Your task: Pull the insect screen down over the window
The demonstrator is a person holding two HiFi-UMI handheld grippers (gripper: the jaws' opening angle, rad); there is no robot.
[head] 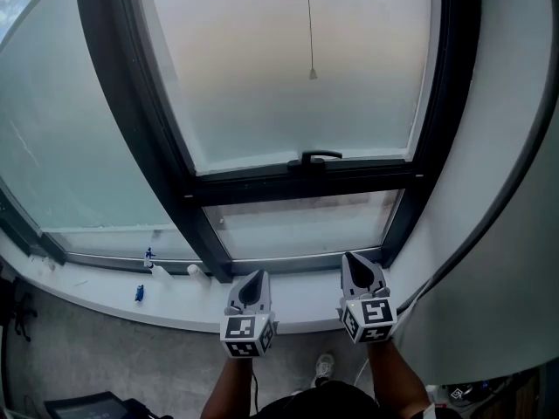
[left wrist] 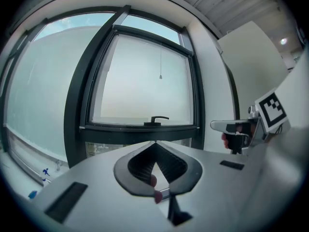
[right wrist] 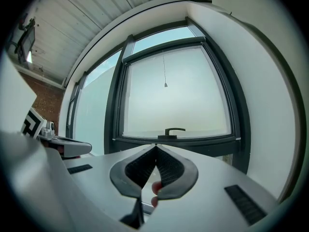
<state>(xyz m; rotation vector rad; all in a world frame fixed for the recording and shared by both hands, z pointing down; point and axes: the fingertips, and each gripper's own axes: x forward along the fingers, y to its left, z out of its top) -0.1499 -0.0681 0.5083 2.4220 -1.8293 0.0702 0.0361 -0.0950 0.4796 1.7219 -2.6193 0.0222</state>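
Observation:
The insect screen [head: 297, 68] is a hazy panel that covers most of the dark-framed window. Its bottom bar carries a black handle [head: 320, 156], with a strip of bare glass [head: 301, 230] below it. A thin pull cord with a small weight [head: 313, 74] hangs in front of the screen. My left gripper [head: 256, 276] and right gripper [head: 352, 258] are both shut and empty, side by side over the sill, below the handle and apart from it. The left gripper view shows the handle [left wrist: 158, 119] ahead beyond the shut tips [left wrist: 155, 143]. The right gripper view shows the handle [right wrist: 174, 131] beyond its tips [right wrist: 155, 146].
A white sill [head: 175, 299] runs under the window, with small blue items [head: 139, 293] at its left. A larger fixed pane [head: 61, 138] lies to the left. A white wall [head: 507, 234] closes in on the right.

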